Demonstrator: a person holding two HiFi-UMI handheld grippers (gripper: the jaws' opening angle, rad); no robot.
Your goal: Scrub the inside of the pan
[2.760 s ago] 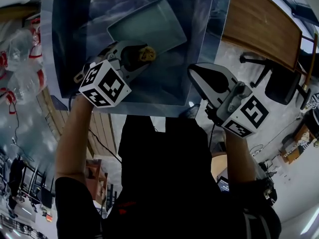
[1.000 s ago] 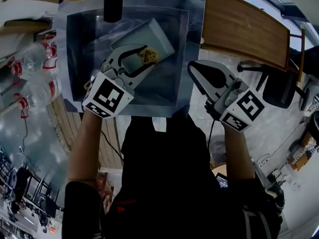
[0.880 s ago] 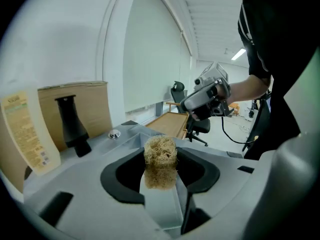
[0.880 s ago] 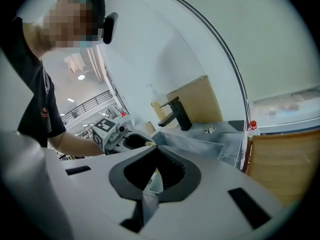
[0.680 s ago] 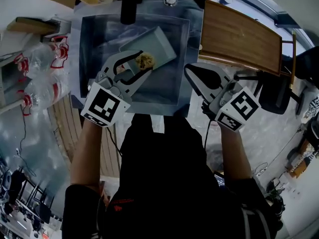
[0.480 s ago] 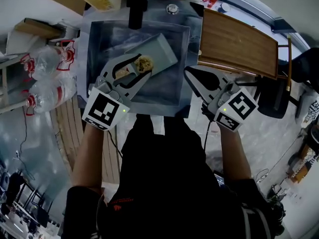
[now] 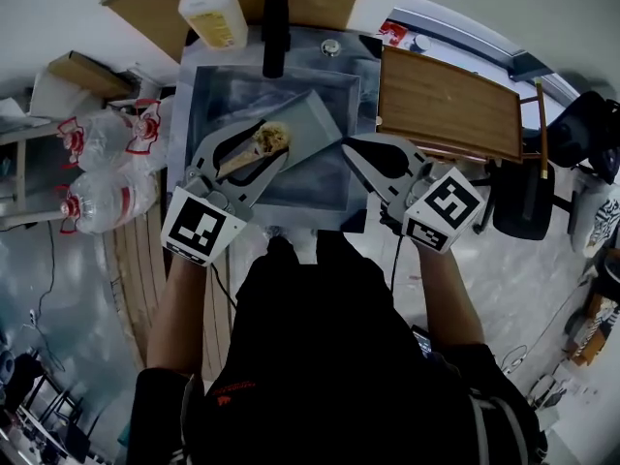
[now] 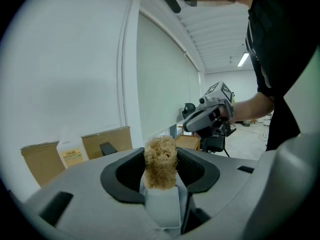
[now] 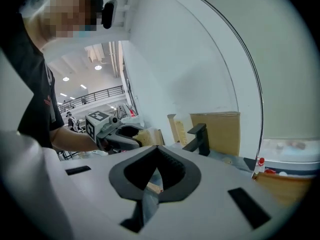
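A grey rectangular pan point(image 7: 315, 124) lies tilted inside the steel sink point(image 7: 201, 114). My left gripper point(image 7: 263, 145) is shut on a tan fibrous scrubber point(image 7: 272, 138), which in the head view lies over the pan's near left part; whether it touches the pan I cannot tell. In the left gripper view the scrubber point(image 8: 160, 161) stands pinched between the jaws of the left gripper point(image 8: 160, 171), which points level toward the wall, and the pan is out of sight there. My right gripper point(image 7: 349, 147) is shut and empty by the sink's right front edge, its jaws meeting in a point point(image 9: 156, 149).
A black faucet point(image 7: 275, 35) and a soap bottle point(image 7: 215, 13) stand behind the sink. A wooden board point(image 7: 450, 109) lies to the right, and a black chair point(image 7: 518, 197) stands beyond it. Packed water bottles point(image 7: 102, 177) lie on the floor at the left.
The head view has pulled back, so the sink and pan look smaller and higher in frame. The left gripper still holds the scrubber over the pan. The right gripper stays shut.
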